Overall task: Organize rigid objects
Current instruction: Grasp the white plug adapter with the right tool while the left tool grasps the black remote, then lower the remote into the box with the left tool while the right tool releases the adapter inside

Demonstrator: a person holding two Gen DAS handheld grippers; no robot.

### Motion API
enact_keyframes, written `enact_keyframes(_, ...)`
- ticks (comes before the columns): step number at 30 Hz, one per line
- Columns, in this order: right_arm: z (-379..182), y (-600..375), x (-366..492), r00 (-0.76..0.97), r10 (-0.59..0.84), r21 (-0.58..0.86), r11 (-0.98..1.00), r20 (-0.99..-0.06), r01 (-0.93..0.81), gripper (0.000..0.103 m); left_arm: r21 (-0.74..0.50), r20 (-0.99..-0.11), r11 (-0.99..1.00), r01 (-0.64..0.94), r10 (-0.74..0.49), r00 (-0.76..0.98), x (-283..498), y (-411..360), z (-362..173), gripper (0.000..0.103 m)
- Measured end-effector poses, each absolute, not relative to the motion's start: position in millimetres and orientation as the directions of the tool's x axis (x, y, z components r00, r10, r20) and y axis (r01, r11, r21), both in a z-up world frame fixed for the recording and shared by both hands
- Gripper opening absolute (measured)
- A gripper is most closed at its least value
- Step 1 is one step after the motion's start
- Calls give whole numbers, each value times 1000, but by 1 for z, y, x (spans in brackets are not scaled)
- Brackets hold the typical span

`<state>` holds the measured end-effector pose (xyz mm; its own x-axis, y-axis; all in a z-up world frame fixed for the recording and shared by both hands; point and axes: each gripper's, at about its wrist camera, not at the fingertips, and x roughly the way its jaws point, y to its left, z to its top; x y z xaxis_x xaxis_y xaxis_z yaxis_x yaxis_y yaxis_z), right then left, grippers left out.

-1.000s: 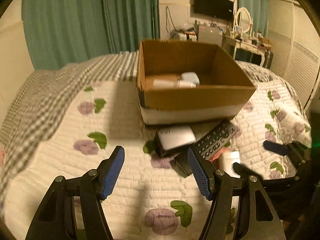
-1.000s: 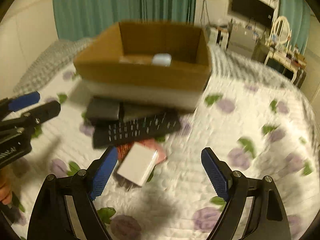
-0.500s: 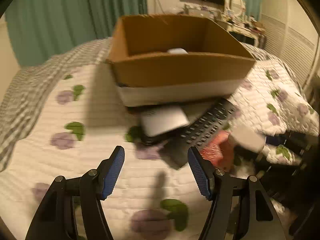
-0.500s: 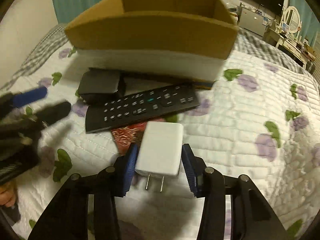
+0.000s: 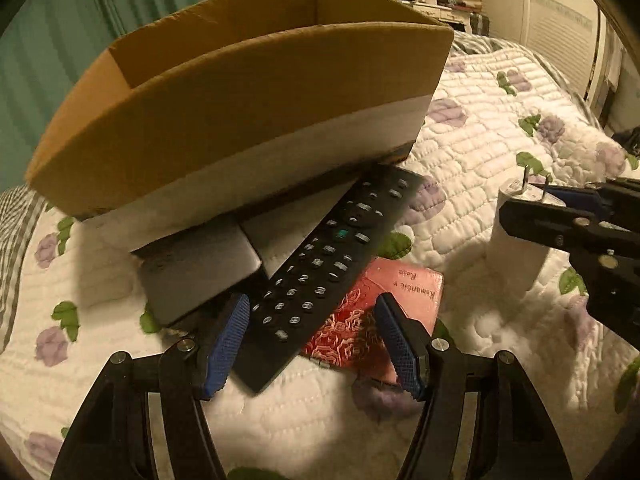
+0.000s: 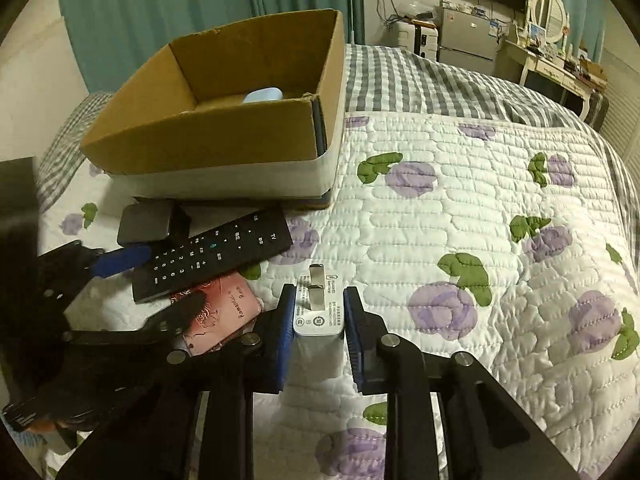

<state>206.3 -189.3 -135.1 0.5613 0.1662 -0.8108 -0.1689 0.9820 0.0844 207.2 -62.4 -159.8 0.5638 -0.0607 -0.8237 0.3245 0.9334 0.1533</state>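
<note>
Our right gripper (image 6: 318, 330) clamps the white charger (image 6: 319, 312), prongs pointing forward; the cardboard box (image 6: 224, 140) sits ahead-left of it. Our left gripper (image 5: 312, 340), jaws wide, straddles the near end of the remote (image 5: 332, 268), whose long axis runs up-right toward the box.

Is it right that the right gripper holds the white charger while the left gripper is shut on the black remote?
Not quite. The right gripper does hold the white charger, but the left wrist view shows the left gripper open, its fingers either side of the black remote.
</note>
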Motion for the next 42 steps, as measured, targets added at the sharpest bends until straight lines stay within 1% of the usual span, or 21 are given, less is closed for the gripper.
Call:
enact_keyframes(8,-139,-190,207,554,158,82,984,-817,-160,22,32,-835,944,327,-155,528,227,-60,-165,68)
enact_keyframes(9,-139,-190,207,555,158,81,984,-817,-160,22,37,-832,942,332,-155,532,225,-60,-165,65)
enact_keyframes(10,-138,-190,207,557,156,79,984,-816,-161,22,46,-829,940,339,-154,538,222,-61,-163,60)
enact_keyframes(11,-138,-189,206,558,156,77,984,-815,-162,22,64,-824,937,343,-144,547,217,-60,-161,51)
enact_keyframes(12,-137,-189,205,560,155,75,984,-814,-163,22,85,-823,935,346,-130,553,213,-60,-160,40)
enact_keyframes(13,-136,-189,204,561,156,75,984,-813,-164,22,79,-826,932,354,-138,547,209,-59,-158,35)
enact_keyframes(16,-134,-190,201,566,156,75,984,-810,-163,22,61,-830,927,370,-159,535,193,-57,-154,29)
enact_keyframes(22,-129,-193,194,572,175,96,981,-801,-166,22,64,-822,932,357,-153,548,179,-57,-143,24)
enact_keyframes(28,-121,-194,186,587,199,110,977,-785,-184,21,82,-797,938,338,-142,587,159,-60,-124,21)
enact_keyframes(35,-91,-200,171,636,199,99,977,-745,-190,21,83,-727,955,286,-138,673,137,-54,-77,20)
enact_keyframes(37,-79,-202,165,652,205,104,976,-730,-192,21,95,-714,954,283,-133,687,135,-57,-66,20)
enact_keyframes(42,-43,-200,154,697,216,85,972,-683,-218,21,115,-647,955,275,-138,750,125,-56,-24,20)
